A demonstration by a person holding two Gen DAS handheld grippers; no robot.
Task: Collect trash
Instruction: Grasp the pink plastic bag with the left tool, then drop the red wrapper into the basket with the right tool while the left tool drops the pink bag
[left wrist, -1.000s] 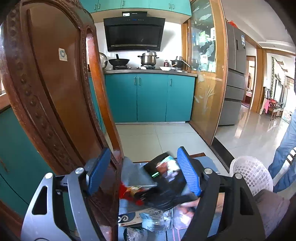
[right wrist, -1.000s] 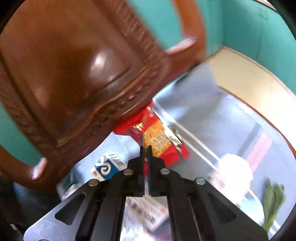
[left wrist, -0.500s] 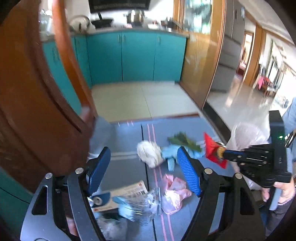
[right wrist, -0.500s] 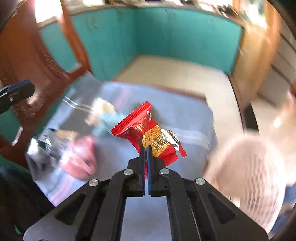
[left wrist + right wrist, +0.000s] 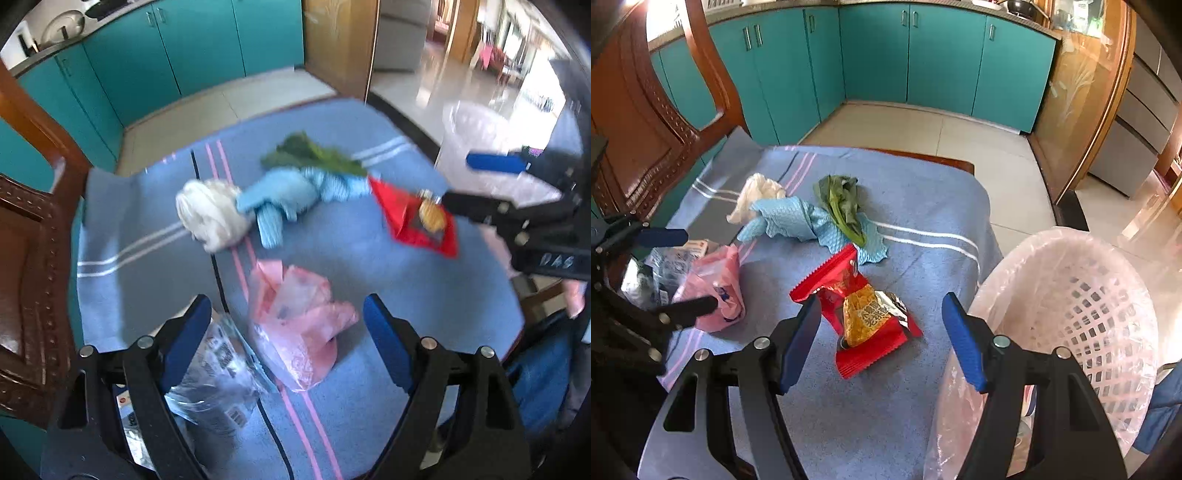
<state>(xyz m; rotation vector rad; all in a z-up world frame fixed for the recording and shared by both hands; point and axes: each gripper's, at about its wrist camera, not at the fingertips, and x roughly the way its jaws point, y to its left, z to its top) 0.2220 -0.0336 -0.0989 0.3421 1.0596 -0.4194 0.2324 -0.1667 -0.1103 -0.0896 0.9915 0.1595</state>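
Trash lies on a table with a blue cloth (image 5: 923, 206). A red snack wrapper (image 5: 864, 310) lies flat near the right edge, just ahead of my open, empty right gripper (image 5: 881, 341); it also shows in the left wrist view (image 5: 413, 218). My left gripper (image 5: 284, 339) is open and empty above a pink plastic bag (image 5: 299, 325) and a clear crumpled wrapper (image 5: 218, 376). Farther off lie a white wad (image 5: 210, 214), a light blue cloth (image 5: 291, 195) and green leaves (image 5: 314, 155). A white lattice basket (image 5: 1071, 321) lined with a pink bag stands right of the table.
A carved wooden chair (image 5: 639, 122) stands at the table's left side. Teal kitchen cabinets (image 5: 908, 59) line the far wall across a tiled floor. A wood-framed glass door (image 5: 1078, 96) is at the right.
My right gripper carried the red wrapper from near the chair toward the basket side, then opened; the wrapper now lies on the cloth. My left gripper tilted down over the table.
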